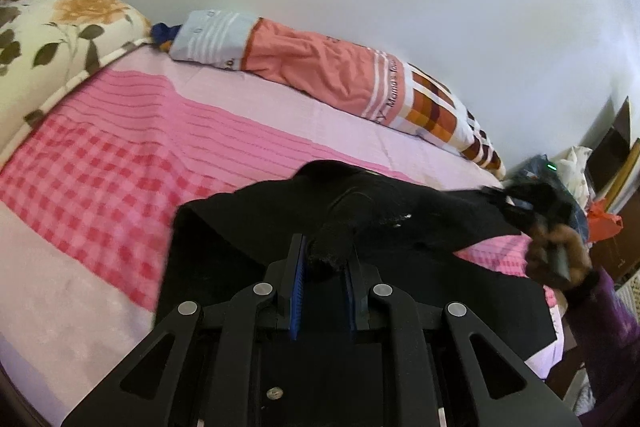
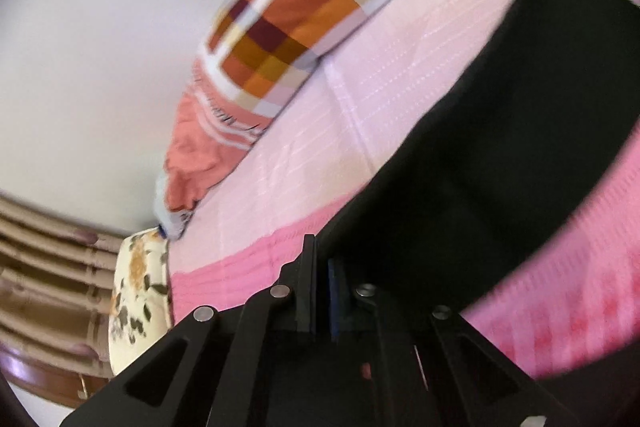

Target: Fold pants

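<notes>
1. Black pants [image 1: 360, 227]: held up over the pink bed sheet [image 1: 120, 147], lower part hidden behind the tool.
2. Left gripper [image 1: 326, 259]: pinching a bunched edge of the fabric.
3. Right gripper [image 2: 322, 267]: blurred; fingers close together on the cloth's edge, grip partly hidden.

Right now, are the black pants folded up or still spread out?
Partly folded: the black fabric pants are lifted off the pink bedsheet, one edge pinched in the left tongs, draping over themselves.

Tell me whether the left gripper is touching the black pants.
Touching. The left wrist view shows the left gripper with its jaws closed on a bunched fold of the black pants, cloth pressed between the blue pads.
</notes>
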